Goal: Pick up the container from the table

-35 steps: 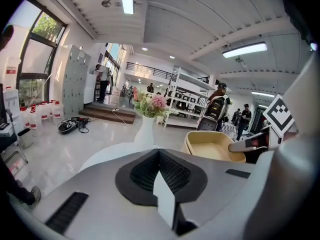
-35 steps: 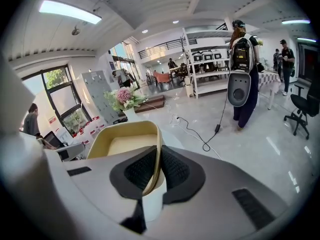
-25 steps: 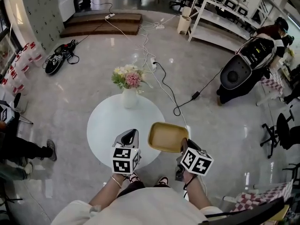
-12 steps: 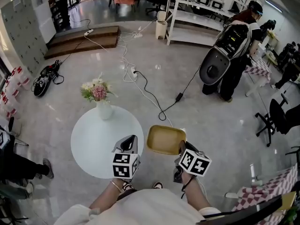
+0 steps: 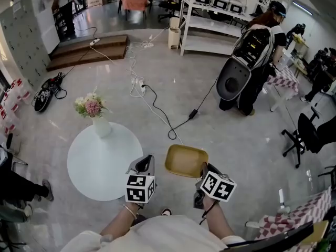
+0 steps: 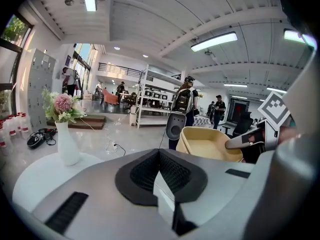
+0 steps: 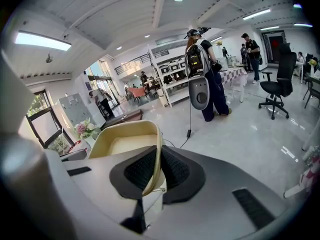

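The container (image 5: 186,160) is a shallow yellow tray, held in the air over the floor to the right of the round white table (image 5: 84,164). My right gripper (image 5: 202,168) is shut on its near right rim. In the right gripper view the thin rim (image 7: 156,164) is pinched between the black pads (image 7: 175,170), and the tray (image 7: 122,144) stretches away to the left. My left gripper (image 5: 143,164) hangs beside the table's right edge, shut with nothing in it; its pads (image 6: 142,171) meet. From there the tray (image 6: 207,146) shows to the right.
A white vase of flowers (image 5: 96,121) stands at the table's far side. A black cable (image 5: 157,109) runs over the floor beyond the tray. A person with a large backpack (image 5: 249,56) stands at the back right, near shelves (image 5: 210,20). An office chair (image 5: 307,135) is at the right.
Both grippers have moved to the right, away from the table. The tray went with the right gripper, from above the table's edge to above the floor. Neither gripper's jaws changed.
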The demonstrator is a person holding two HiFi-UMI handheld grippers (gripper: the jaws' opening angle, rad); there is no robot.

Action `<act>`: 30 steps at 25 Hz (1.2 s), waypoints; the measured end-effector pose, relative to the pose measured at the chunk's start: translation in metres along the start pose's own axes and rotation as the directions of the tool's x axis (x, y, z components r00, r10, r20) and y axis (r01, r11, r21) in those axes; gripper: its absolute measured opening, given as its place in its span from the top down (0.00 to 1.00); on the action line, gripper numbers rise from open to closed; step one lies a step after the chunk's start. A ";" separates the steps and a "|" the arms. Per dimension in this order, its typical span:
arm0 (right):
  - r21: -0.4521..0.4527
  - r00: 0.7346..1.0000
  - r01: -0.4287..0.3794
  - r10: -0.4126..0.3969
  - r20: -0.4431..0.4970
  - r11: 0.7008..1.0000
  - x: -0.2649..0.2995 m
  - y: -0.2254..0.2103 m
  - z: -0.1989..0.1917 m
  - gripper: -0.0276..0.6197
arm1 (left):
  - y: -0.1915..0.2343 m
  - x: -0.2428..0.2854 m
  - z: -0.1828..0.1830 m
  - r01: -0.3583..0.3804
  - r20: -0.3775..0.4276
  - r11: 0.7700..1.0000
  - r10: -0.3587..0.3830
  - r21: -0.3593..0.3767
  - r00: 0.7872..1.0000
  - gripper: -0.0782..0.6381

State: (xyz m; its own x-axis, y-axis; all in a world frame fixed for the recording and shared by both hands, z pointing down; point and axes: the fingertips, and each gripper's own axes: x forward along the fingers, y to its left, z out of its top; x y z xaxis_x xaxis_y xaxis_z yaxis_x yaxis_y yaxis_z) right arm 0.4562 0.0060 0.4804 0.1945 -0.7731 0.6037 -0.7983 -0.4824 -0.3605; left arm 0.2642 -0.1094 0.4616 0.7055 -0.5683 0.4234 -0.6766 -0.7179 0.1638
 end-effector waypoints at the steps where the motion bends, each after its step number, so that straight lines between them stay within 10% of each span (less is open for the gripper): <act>1: 0.001 1.000 -0.002 0.002 0.001 1.000 -0.001 -0.005 0.002 0.89 | -0.004 0.002 0.000 -0.004 0.000 1.000 0.004 -0.001 1.000 0.87; 30: 0.107 0.990 0.096 -0.106 0.089 0.990 -0.025 -0.009 -0.005 0.89 | -0.004 0.009 0.025 0.122 0.024 0.988 -0.124 0.093 0.992 0.87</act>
State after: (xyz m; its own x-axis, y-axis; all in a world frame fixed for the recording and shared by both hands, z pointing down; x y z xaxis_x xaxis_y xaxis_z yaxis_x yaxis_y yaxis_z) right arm 0.4556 0.0322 0.4721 0.3280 -0.7512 0.5728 -0.7102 -0.5959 -0.3748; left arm 0.2785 -0.1223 0.4429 0.7889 -0.4842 0.3784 -0.5634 -0.8157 0.1308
